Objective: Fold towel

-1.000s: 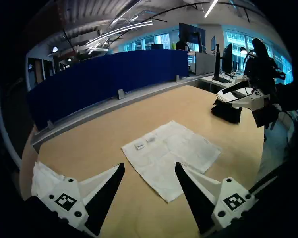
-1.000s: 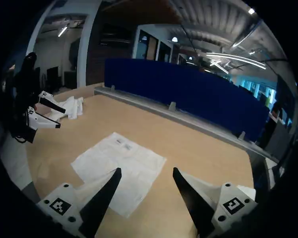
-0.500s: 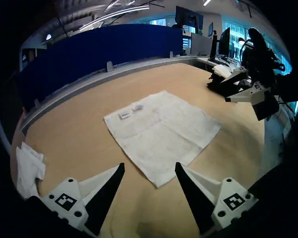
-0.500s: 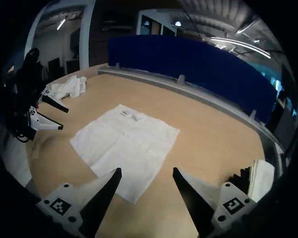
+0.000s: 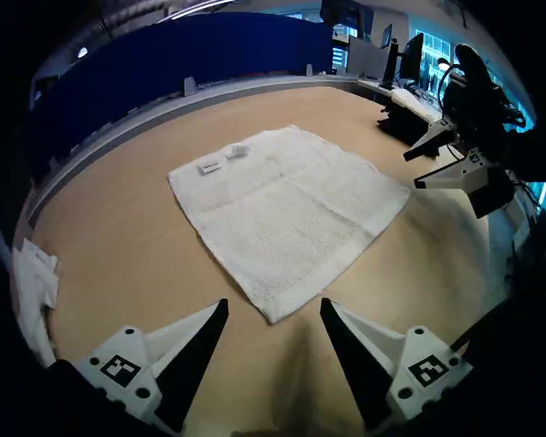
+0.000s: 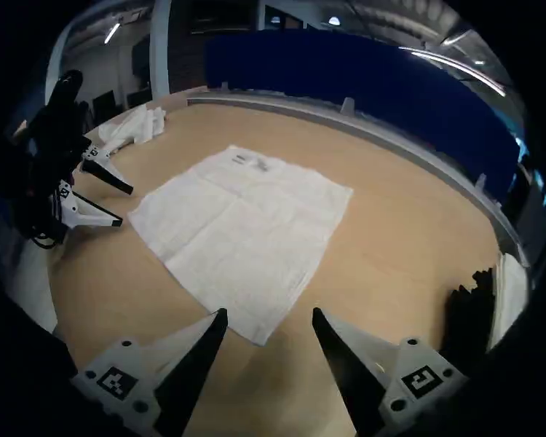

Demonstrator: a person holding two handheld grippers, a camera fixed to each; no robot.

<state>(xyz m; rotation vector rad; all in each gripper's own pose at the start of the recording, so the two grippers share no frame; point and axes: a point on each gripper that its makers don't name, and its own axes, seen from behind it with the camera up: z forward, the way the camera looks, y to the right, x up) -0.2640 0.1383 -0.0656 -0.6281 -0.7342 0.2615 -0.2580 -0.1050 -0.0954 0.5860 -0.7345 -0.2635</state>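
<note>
White terry towel lies flat and unfolded on the wooden table; both grippers are spread and empty.

Left gripper view: the left gripper has its jaws wide apart, pinching nothing. The towel's nearest corner sits just ahead, between its fingertips, likely lined up for a corner pinch. Two small tags lie near the far edge. The right gripper hangs off to the right by the towel's right corner, jaws apart. A loose cloth is far left, well apart.
Right gripper view: the right gripper is spread and empty, with another corner of the towel just ahead between its fingers. The left gripper is off to the left beside the towel's left corner, also agape. Judgement: they target adjacent corners so one edge lifts evenly; fold not yet started.
</note>
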